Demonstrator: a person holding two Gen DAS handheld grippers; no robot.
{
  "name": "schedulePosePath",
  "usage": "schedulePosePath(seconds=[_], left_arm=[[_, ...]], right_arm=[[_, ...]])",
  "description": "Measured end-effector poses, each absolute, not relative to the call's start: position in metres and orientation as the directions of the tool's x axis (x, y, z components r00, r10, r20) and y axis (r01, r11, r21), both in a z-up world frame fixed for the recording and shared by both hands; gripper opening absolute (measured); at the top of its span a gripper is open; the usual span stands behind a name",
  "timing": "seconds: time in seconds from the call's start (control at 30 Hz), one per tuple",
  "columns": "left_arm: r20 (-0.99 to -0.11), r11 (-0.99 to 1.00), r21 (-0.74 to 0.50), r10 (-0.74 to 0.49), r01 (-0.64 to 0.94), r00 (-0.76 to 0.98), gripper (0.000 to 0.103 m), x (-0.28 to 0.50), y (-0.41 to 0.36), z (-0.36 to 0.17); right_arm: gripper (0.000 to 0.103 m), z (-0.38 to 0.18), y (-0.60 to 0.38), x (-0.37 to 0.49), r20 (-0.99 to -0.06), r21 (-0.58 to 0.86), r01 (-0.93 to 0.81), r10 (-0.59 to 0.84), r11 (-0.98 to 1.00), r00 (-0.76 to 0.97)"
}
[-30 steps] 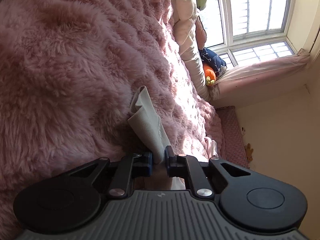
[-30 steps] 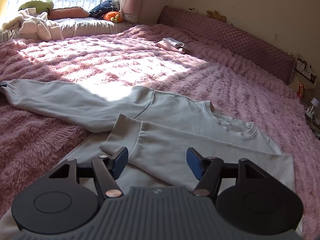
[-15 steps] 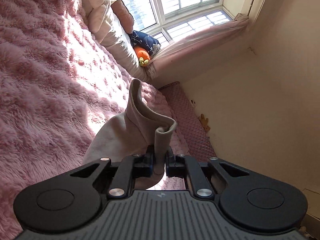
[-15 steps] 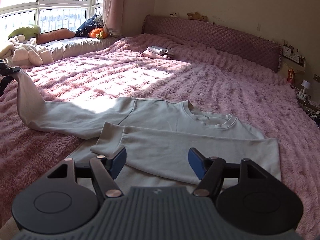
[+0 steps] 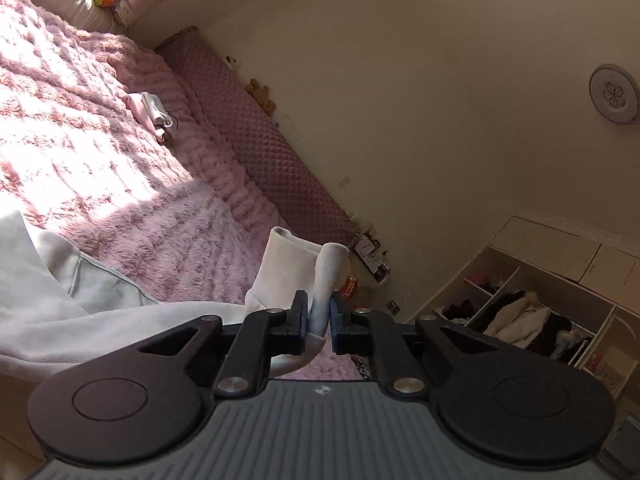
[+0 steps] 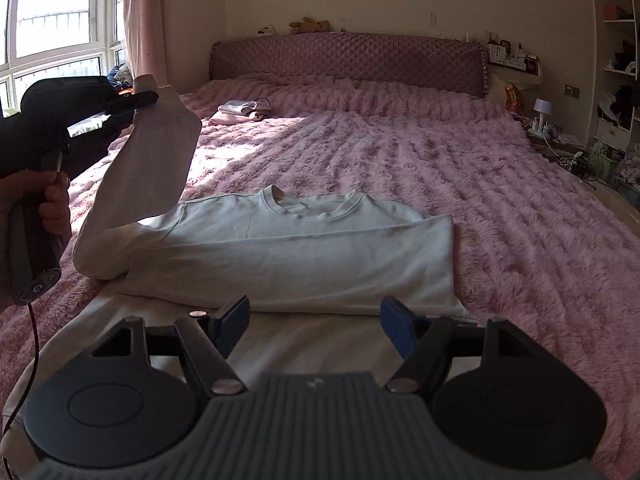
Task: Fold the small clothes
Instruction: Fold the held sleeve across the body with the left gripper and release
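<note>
A pale grey-white sweatshirt [image 6: 304,240] lies front-up on the pink fluffy bedspread [image 6: 460,168], collar toward the headboard. One sleeve is folded across the chest. My left gripper [image 5: 319,320] is shut on the cuff of the other sleeve [image 5: 298,264] and holds it up in the air at the left; it also shows in the right wrist view [image 6: 140,100], with the lifted sleeve [image 6: 152,168] hanging from it. My right gripper [image 6: 316,320] is open and empty, low over the sweatshirt's hem.
A small folded pink and white garment [image 6: 240,110] lies near the quilted headboard [image 6: 348,58]. A window ledge with cushions is at the left, a bedside shelf with a lamp [image 6: 540,114] and open shelving [image 5: 532,320] at the right.
My left gripper has lifted the sleeve cuff off the bed and swung it up and toward the sweatshirt's body. My right gripper has moved closer to the hem, still open.
</note>
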State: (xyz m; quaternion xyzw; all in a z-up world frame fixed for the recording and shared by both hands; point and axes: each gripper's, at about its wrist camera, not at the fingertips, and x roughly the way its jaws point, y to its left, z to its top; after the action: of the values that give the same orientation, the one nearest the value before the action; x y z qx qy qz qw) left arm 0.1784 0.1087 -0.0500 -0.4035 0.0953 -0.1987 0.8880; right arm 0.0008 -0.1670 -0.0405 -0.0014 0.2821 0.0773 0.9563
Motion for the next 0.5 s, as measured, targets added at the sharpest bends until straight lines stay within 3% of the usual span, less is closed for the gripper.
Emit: schedulePosePath(seconds=[0.3, 0.4, 0.5], left_arm=[[-0.166, 0.585, -0.746, -0.626, 0.318, 0.762, 0.003, 0.209, -0.017, -0.109], [-0.222, 0.551, -0.782, -0.683, 0.291, 0.696, 0.003, 0.205, -0.037, -0.132], [-0.24, 0.599, -0.731, -0.674, 0.327, 0.699, 0.004, 0.189, -0.028, -0.124]], right_arm=[[0.068, -0.058, -0.211, -0.003, -0.569, 0.086, -0.048, 0.089, 0.995, 0.818], [0.068, -0.064, -0.225, 0.001, -0.588, 0.108, -0.008, 0.071, 0.994, 0.806], [0.068, -0.067, -0.237, 0.009, -0.587, 0.148, 0.02, 0.071, 0.989, 0.806]])
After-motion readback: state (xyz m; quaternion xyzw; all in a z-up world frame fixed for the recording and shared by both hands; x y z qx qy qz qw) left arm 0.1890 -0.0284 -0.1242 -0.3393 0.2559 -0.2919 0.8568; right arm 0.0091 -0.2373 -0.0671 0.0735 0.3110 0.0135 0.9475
